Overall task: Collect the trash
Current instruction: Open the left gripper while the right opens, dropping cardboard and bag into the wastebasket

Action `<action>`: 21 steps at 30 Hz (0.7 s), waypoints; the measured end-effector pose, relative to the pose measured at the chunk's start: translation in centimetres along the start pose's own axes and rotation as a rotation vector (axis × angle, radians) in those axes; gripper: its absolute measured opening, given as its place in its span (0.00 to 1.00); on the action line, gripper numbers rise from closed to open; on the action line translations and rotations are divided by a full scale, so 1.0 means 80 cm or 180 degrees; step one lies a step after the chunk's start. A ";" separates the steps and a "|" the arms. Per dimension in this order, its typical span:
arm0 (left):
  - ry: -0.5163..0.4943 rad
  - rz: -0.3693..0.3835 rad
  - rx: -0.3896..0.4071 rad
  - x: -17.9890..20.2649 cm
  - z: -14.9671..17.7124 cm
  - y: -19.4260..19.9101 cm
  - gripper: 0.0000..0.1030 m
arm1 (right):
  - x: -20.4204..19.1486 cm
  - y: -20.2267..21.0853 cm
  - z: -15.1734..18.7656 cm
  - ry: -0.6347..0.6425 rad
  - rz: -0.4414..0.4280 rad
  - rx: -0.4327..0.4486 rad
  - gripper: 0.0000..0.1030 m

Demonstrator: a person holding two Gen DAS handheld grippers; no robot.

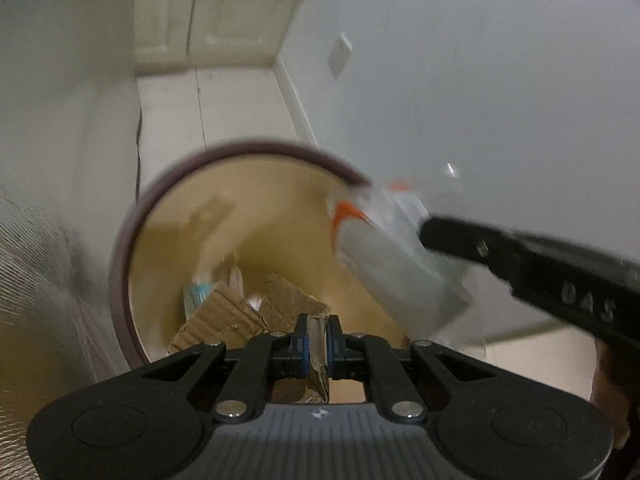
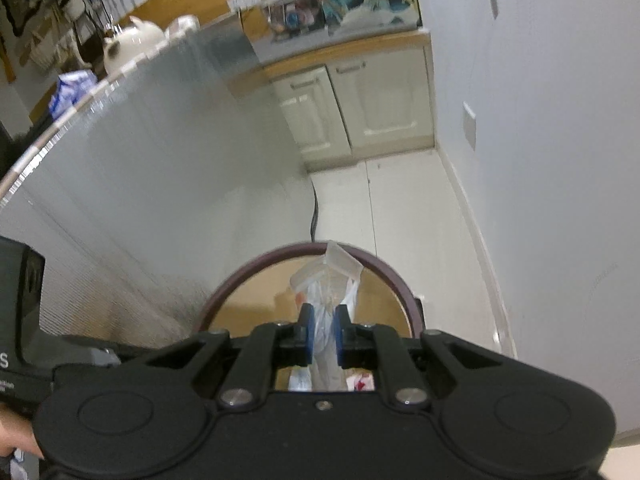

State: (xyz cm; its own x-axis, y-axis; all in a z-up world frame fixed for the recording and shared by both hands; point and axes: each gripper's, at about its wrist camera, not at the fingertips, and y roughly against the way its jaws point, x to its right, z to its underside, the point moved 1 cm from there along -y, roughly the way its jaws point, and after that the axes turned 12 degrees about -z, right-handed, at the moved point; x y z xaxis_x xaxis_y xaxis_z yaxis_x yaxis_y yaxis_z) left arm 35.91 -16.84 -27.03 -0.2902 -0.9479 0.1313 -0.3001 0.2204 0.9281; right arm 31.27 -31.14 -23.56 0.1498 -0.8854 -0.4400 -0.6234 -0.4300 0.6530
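While a torn piece of brown corrugated cardboard (image 1: 256,316) is pinched between the blue pads of the left gripper (image 1: 318,340), a crumpled clear plastic bag with an orange mark (image 1: 384,248) is pinched between the blue pads of the right gripper (image 2: 323,334); both pairs of jaws are drawn close on what they hold. Both pieces of trash are held over the mouth of a round bin with a dark purple rim and a tan inner wall (image 1: 160,208), the cardboard reaching down inside it and the bag hanging just within its far rim.

Beyond the bin, a pale tiled floor (image 2: 404,208) is seen running to cream cabinet doors (image 2: 352,104) under a wood-edged countertop. Beside the bin, on one side, a tall ribbed silver-grey panel (image 2: 160,160) rises, and on the other a plain white wall with a white switch plate (image 2: 469,124) is seen. Above the panel's top edge, a white teapot-like vessel (image 2: 132,46) and a blue-and-white packet (image 2: 70,88) are visible.

Inside the bin, beneath the cardboard, a light blue and white item (image 1: 198,292) is lying, and red-and-white scraps can be made out below the bag in the right wrist view; what these are cannot be told. The bag and the bin rim are smeared by blur, the bin floor is largely hidden by the cardboard, and the countertop clutter is too small to be identified.
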 end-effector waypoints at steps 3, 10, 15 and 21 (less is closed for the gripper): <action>-0.0145 -0.0003 -0.0174 0.005 0.007 -0.016 0.08 | 0.002 -0.023 -0.001 -0.0002 0.0011 -0.0139 0.11; -0.0253 -0.0044 -0.0287 0.005 0.014 -0.032 0.53 | -0.002 -0.078 -0.006 0.0125 0.0056 -0.0476 0.12; -0.0326 -0.0226 -0.0262 0.001 0.018 -0.032 0.74 | -0.004 -0.107 -0.015 0.0164 0.0026 -0.0611 0.25; -0.0432 -0.0315 -0.0275 0.004 0.020 -0.032 0.94 | -0.004 -0.108 -0.011 0.0168 0.0102 -0.0692 0.41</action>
State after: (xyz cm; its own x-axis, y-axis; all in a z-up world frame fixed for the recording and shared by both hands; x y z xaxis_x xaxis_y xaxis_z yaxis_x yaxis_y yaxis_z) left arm 35.14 -17.38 -29.89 -0.3847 -0.9230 -0.0050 -0.2558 0.1014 0.9614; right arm 37.30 -27.26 -28.54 0.1761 -0.9047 -0.3878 -0.4493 -0.4245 0.7861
